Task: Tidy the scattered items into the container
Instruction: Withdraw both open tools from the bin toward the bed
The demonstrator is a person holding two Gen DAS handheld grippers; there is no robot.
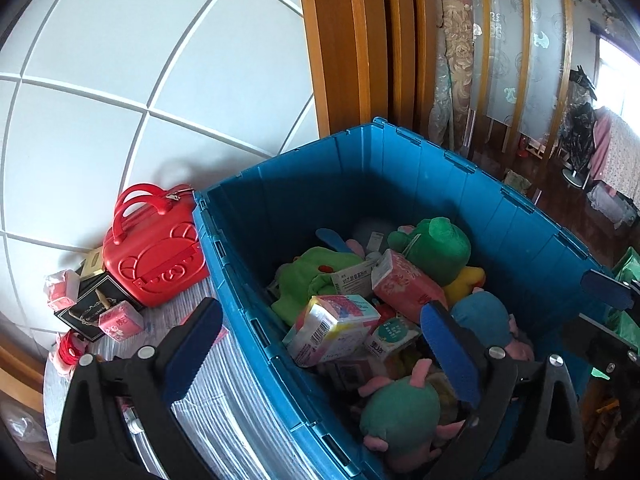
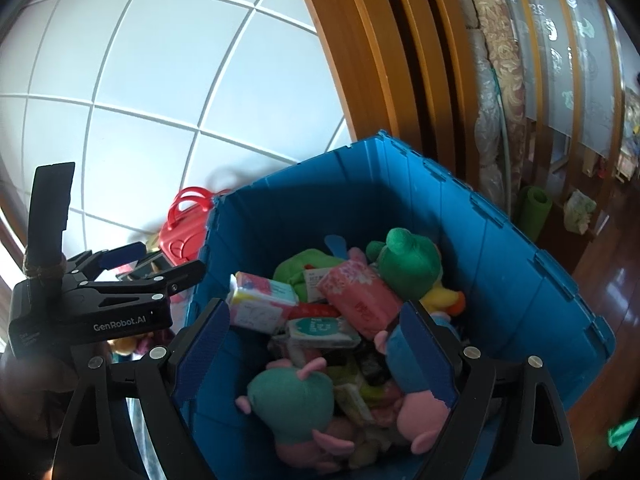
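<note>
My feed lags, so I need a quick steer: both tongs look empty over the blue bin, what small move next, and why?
Probably swing the left tongs left toward the small pink tissue pack on the striped tabletop beside the red plastic handbag-shaped case. Both tongs are open and empty above the blue plastic bin, and several items lie outside it.

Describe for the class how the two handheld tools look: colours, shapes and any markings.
Both tools, the left tool and the right tool, are black with silver bolt heads and two flat fingers faced with blue pads. From the right camera, the left tool's body carries white "GenRobot.AI" lettering.
</note>
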